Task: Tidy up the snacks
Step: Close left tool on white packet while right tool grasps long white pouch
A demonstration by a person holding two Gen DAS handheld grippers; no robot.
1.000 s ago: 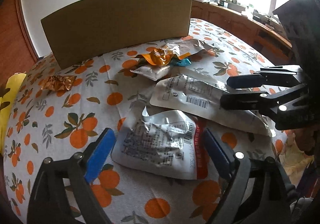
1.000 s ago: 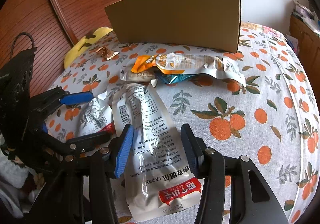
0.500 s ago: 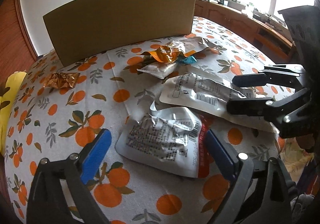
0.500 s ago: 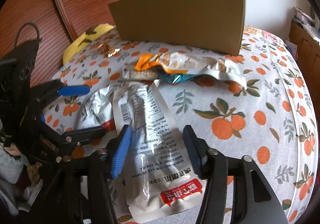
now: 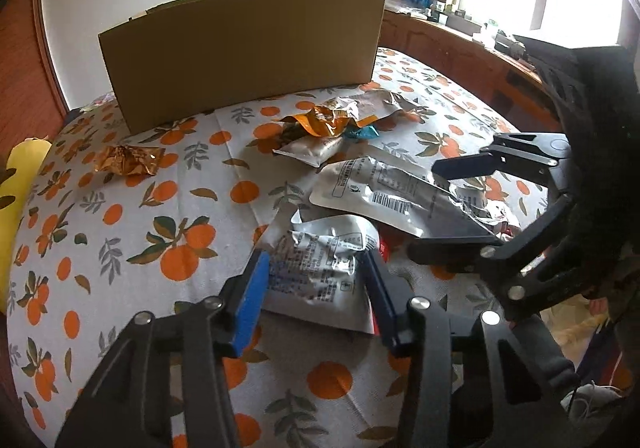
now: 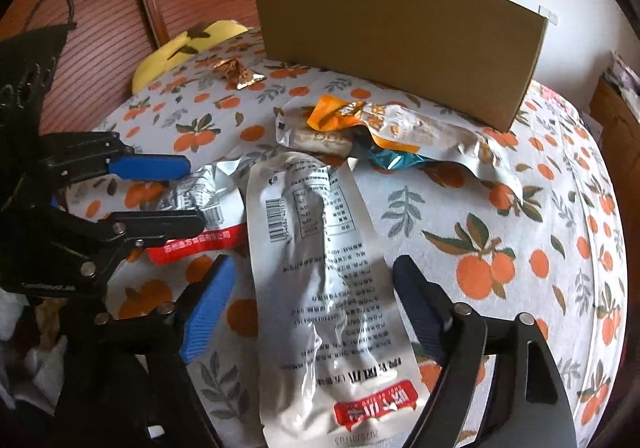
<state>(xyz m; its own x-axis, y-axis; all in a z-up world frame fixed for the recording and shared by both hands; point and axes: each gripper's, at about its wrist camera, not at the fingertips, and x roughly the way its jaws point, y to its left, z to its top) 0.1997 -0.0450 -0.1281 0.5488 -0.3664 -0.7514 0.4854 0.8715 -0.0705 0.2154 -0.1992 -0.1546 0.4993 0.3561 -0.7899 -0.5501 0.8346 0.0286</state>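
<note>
Lying lengthwise between spread right jaws, long pouch (image 6: pixel 320 280) points toward box (image 6: pixel 400 47); left jaws pinching crumpled packet (image 5: pixel 320 268).

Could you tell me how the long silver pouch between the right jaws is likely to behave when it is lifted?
The long silver pouch will probably sag, since its film is wrinkled and flat. Its glossy surface may slip in the right gripper. It looks light, lying thin on the tablecloth.

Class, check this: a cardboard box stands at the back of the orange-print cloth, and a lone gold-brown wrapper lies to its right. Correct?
Not quite. In the left wrist view the gold-brown wrapper lies toward the left end of the cardboard box, not the right. The box does stand at the back of the orange-print cloth.
</note>
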